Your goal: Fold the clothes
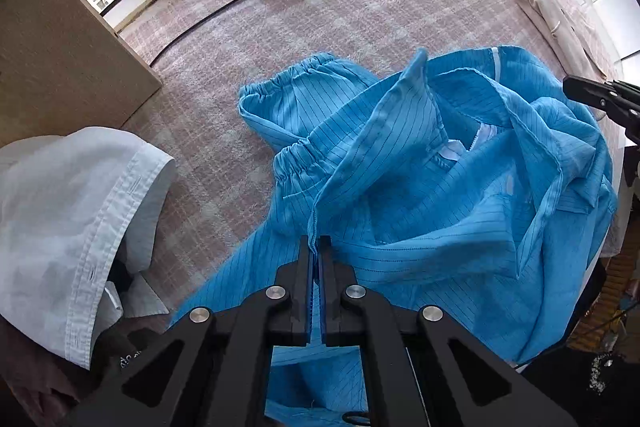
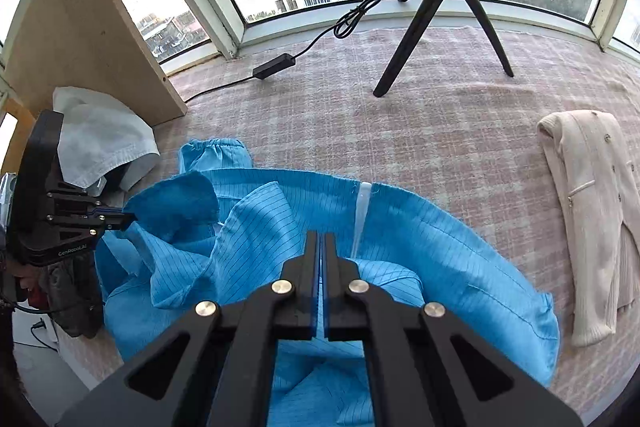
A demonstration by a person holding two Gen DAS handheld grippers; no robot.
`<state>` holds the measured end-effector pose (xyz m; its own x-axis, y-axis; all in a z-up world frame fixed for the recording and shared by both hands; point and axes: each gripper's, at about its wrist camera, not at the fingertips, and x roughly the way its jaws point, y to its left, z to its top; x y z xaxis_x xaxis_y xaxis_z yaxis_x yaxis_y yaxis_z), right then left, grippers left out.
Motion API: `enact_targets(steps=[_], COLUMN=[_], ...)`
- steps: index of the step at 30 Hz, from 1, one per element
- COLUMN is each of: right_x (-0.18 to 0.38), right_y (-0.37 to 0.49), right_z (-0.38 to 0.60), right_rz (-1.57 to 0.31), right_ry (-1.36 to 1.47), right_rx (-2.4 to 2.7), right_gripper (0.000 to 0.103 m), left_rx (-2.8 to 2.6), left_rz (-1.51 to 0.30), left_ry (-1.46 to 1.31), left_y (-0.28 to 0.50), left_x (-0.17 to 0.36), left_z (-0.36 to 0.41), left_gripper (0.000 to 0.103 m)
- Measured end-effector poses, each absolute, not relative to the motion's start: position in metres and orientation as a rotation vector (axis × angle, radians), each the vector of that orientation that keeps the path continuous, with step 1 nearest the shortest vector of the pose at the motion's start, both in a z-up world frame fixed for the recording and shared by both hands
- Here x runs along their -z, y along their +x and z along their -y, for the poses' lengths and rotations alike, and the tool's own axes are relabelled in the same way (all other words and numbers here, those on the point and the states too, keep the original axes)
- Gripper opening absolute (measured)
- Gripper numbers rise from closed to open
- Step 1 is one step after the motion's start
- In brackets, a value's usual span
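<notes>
The left gripper [image 1: 319, 241] has its two black jaws pressed together on a hemmed edge of the blue garment [image 1: 440, 187], a sliver of blue cloth showing between the pads. The right gripper [image 2: 320, 239] is likewise clamped on the same garment, its jaws nearly touching with blue fabric pinched in the slit. Each gripper shows four round silver bolts on its black linkage.

The blue garment lies crumpled on the surface between and ahead of the two grippers. It is thin, smooth cloth with fine dark pinstripes, two elasticated gathered cuffs toward the far left, a white zipper strip [image 2: 362, 215] and stitched hems.

Three garments are in view. Besides the blue one, a white shirt [image 1: 76, 227] of heavier woven cotton sits heaped to the left, with a stitched placket and buttonholes, and a cream knit cardigan [image 2: 592, 219] lies folded long and narrow to the right, ribbed at the hem and dotted with small buttons.

All rest on a pinkish checked cloth surface [image 2: 400, 115] with a fuzzy nap. On it stands one black tripod [image 2: 440, 31] with three legs visible, and one black cable [image 2: 352, 15] with an oblong inline box runs across the far side. A plain wooden board [image 2: 80, 27] leans upright at the left. Curved bay windows wrap the far edge, showing apartment blocks and trees outside.
</notes>
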<state>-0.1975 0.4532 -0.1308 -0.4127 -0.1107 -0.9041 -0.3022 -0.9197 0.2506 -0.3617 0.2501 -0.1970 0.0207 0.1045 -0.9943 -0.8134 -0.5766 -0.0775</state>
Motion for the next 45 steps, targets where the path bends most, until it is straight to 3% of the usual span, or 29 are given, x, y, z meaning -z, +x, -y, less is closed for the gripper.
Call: enact_targets(steps=[4, 6, 7, 8, 13, 14, 16, 19, 24, 27, 31, 34, 40, 42, 44, 45], right_x=[0.119, 0.112, 0.113, 0.113, 0.121, 0.126, 0.137, 0.153, 0.159, 0.156, 0.147, 0.141, 0.174, 0.176, 0.174, 0.173], right_y=[-0.189, -0.183, -0.182, -0.18, -0.173, -0.172, -0.174, -0.183, -0.191, -0.191, -0.176, -0.153, -0.149, -0.155, -0.159, -0.162], right_z=[-0.434, -0.411, -0.399, -0.386, -0.336, -0.334, -0.336, -0.351, -0.377, -0.385, -0.378, -0.361, -0.342, -0.35, -0.359, -0.363], right_rz=[-0.506, -0.398, -0.303, -0.207, 0.256, 0.322, 0.351, 0.282, 0.072, 0.081, 0.155, 0.279, 0.677, 0.642, 0.599, 0.577], right_ry=[-1.673, -1.709, -1.726, -1.741, -1.775, -1.762, -1.778, -1.81, -1.776, -1.736, -1.757, -1.746, -1.691, -1.695, -1.687, -1.683], right_rx=[-2.608, -2.674, -2.7, -2.723, -2.772, -2.763, -2.756, -2.706, -2.672, -2.664, -2.689, -2.752, -2.662, -2.654, -2.652, -2.65], right_gripper=[0.006, 0.024, 0.041, 0.049, 0.049, 0.049, 0.049, 0.049, 0.044, 0.044, 0.045, 0.059, 0.061, 0.061, 0.061, 0.061], left_rx=[-1.665, -1.671, -1.682, -1.698, -1.763, -1.764, -1.776, -1.835, -1.773, -1.693, -1.631, -1.62, -1.651, -1.674, -1.708, -1.716], left_rz=[-0.709, -0.69, -0.672, -0.655, -0.588, -0.593, -0.641, -0.646, -0.477, -0.412, -0.34, -0.297, -0.229, -0.19, -0.173, -0.171], left_ry=[-1.55, -1.538, -1.539, -1.546, -1.55, -1.542, -1.523, -1.541, -1.539, -1.546, -1.575, -1.596, -1.613, -1.593, -1.56, -1.541], left_y=[-0.371, -0.372, -0.374, -0.375, -0.361, -0.355, -0.343, -0.337, -0.306, -0.283, -0.269, -0.265, -0.271, -0.28, -0.289, -0.292], left_x=[0.187, 0.181, 0.179, 0.177, 0.167, 0.165, 0.165, 0.165, 0.165, 0.179, 0.2, 0.209, 0.213, 0.207, 0.195, 0.187], left_z=[-0.246, -0.236, -0.231, -0.225, -0.194, -0.189, -0.182, -0.168, -0.17, -0.195, -0.217, -0.225, -0.231, -0.236, -0.243, -0.248], left_gripper=[0.005, 0.01, 0.013, 0.017, 0.019, 0.024, 0.034, 0.035, 0.035, 0.035, 0.035, 0.035, 0.035, 0.029, 0.008, 0.006])
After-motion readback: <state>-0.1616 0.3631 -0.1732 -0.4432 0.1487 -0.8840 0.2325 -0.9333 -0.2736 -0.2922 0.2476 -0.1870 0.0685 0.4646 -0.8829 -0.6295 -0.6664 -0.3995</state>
